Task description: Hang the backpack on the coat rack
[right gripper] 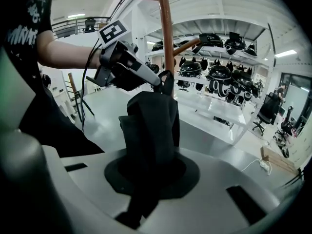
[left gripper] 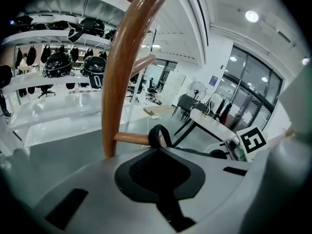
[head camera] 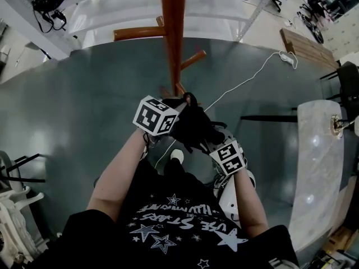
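The black backpack (head camera: 195,126) hangs between my two grippers in front of the wooden coat rack pole (head camera: 173,21). My left gripper (head camera: 180,103) is shut on the backpack's top loop (left gripper: 157,134). That loop sits around the end of a low peg (left gripper: 130,139) on the pole (left gripper: 117,82). My right gripper (head camera: 216,144) is lower and to the right, shut on the backpack's fabric (right gripper: 148,126), which rises out of its jaws. In the right gripper view the left gripper (right gripper: 155,80) pinches the loop beside the pole (right gripper: 166,38).
More wooden pegs (head camera: 140,33) stick out of the pole higher up. A white marble table (head camera: 320,167) stands at the right, and a white cable (head camera: 247,80) lies across the grey floor. Shelves of black helmets (left gripper: 58,62) line the wall behind.
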`<state>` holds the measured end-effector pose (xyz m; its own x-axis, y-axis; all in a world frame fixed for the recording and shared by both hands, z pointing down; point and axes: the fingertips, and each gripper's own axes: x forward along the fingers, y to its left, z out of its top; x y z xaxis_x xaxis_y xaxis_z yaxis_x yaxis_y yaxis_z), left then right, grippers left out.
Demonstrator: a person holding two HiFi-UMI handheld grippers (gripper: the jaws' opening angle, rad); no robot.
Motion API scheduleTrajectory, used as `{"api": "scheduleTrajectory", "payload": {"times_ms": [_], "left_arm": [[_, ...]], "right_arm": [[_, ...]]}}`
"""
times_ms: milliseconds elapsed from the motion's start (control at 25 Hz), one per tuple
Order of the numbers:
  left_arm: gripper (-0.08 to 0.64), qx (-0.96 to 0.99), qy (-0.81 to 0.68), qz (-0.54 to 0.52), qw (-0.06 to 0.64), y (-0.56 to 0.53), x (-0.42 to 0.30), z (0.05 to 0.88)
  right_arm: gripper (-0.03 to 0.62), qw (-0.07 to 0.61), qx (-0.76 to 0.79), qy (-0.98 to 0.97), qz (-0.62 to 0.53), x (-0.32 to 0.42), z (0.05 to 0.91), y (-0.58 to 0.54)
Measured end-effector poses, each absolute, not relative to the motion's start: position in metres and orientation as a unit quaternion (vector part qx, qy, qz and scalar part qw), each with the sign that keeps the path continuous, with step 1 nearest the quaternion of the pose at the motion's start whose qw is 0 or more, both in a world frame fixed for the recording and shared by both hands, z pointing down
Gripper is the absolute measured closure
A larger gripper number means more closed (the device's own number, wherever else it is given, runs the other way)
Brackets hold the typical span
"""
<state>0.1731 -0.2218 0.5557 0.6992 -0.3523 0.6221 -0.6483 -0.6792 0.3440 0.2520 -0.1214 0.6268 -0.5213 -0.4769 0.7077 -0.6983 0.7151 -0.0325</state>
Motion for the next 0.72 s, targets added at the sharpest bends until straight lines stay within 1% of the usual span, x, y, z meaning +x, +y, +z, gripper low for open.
{"api": "scheduleTrajectory", "payload": {"times_ms": [280,720], "left_arm": [[0.538,0.869,-0.302,0.274,0.280,-0.227,0.174,0.566],[0.538,0.855,-0.323,0.289,0.285,-0.245,0.159,0.587]], "right_arm": [[0.538,0.355,0.333,-0.859,0.158,0.260,0.647,-0.138],[0.538,0.370,0.317,-0.856,0.172,0.245,0.674,-0.163]]}}
